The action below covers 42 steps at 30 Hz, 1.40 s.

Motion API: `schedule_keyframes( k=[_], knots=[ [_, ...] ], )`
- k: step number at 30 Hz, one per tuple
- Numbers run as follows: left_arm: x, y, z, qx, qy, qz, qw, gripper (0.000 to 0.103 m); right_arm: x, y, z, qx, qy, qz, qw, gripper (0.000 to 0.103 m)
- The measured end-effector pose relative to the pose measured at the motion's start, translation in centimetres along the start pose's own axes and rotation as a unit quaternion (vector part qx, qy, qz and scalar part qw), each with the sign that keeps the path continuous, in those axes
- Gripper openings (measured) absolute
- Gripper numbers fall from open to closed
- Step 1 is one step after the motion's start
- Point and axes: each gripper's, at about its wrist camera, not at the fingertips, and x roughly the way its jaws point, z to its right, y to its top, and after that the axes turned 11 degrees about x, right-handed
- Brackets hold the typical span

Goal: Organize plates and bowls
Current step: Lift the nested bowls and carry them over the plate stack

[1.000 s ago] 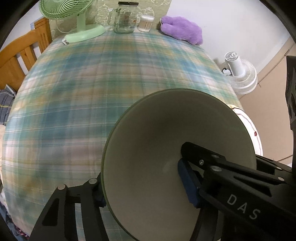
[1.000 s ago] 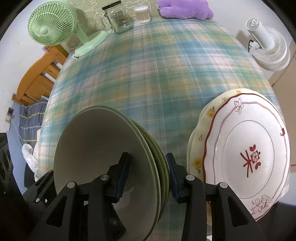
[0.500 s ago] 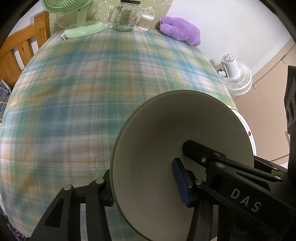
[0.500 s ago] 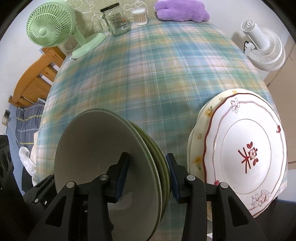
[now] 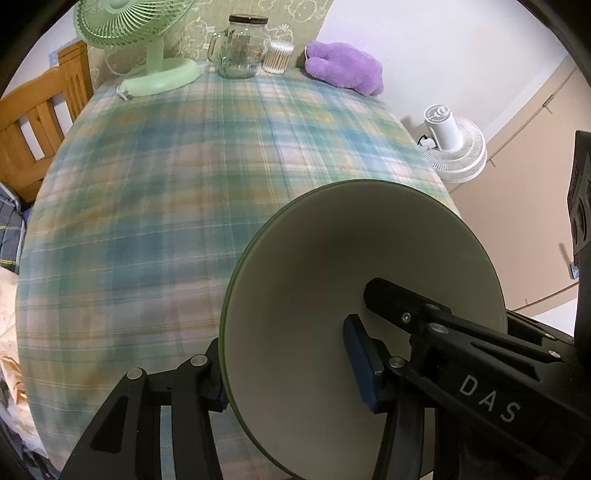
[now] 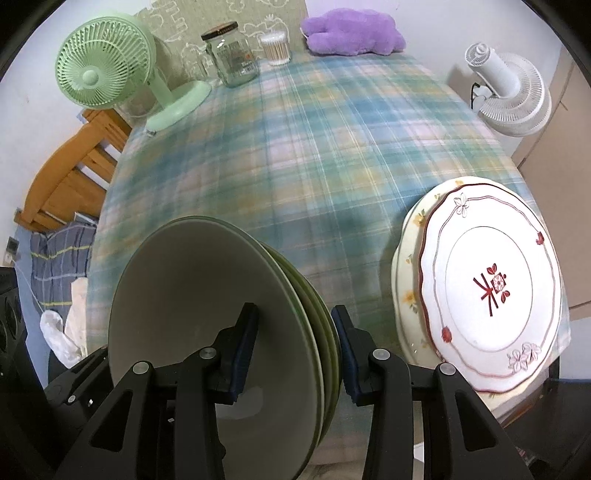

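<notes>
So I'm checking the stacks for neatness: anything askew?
Yes. The red-patterned plate sits off-centre on the yellow-flowered plate, near the table's edge. The green bowls, gripped by both grippers, nest unevenly.

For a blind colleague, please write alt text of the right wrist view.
The right gripper clamps the rim of a stack of green bowls above a plaid tablecloth. Two stacked flower-patterned plates lie to the right; a green fan, a glass jar and a purple plush toy stand at the far edge.
</notes>
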Motion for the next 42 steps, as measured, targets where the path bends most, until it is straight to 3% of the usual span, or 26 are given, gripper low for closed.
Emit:
schedule_keyframes(
  k=[19,42],
  knots=[
    [-3.0,1.4,0.7,0.023,0.007,0.038,0.9990,0.050,-3.8,0.5,-1.3,0.005,0.013,0.037,0.999,0.044],
    [-0.2,3.6,9.2,0.004,0.025,0.039,0.9989,0.050,-5.6,3.9,7.3,-0.009,0.034,0.029,0.999,0.044]
  ],
)
